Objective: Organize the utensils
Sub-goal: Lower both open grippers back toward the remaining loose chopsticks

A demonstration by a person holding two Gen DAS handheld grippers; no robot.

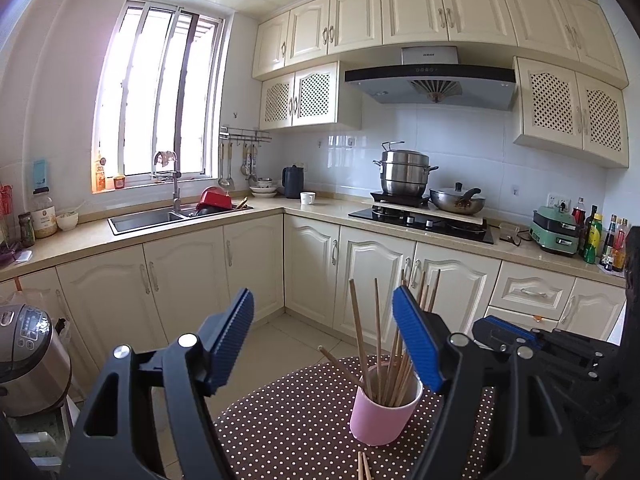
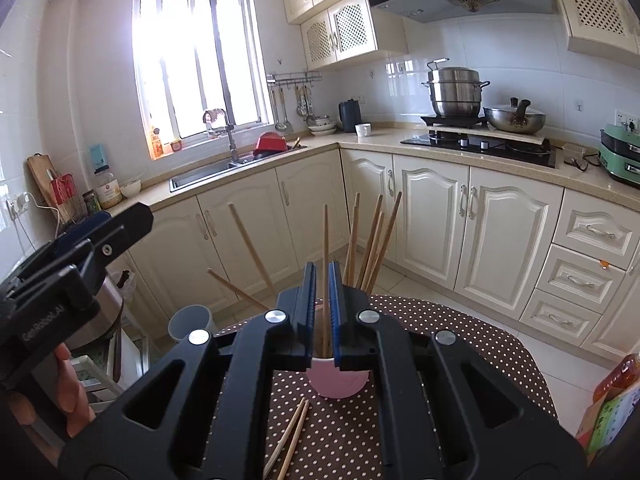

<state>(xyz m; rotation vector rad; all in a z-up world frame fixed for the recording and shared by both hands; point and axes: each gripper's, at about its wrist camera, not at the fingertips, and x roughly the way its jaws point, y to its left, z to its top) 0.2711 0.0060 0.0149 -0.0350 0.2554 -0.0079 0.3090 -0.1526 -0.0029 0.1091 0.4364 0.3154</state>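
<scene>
My left tongs (image 1: 323,338), marked "GenRobot.AI", gape empty; my right tongs (image 2: 322,300) pinch a chopstick (image 2: 326,240) above the pink cup (image 2: 338,380).

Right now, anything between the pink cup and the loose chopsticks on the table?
Nothing: only bare dotted tablecloth separates the pink cup from the loose chopsticks; the right wrist view shows it.

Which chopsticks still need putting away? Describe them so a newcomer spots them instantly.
Start at the round table with the brown white-dotted cloth. On it stands a pink ceramic cup full of upright wooden chopsticks. The loose wooden pair lies flat on the cloth just in front of the cup, the only chopsticks not standing in it.
</scene>
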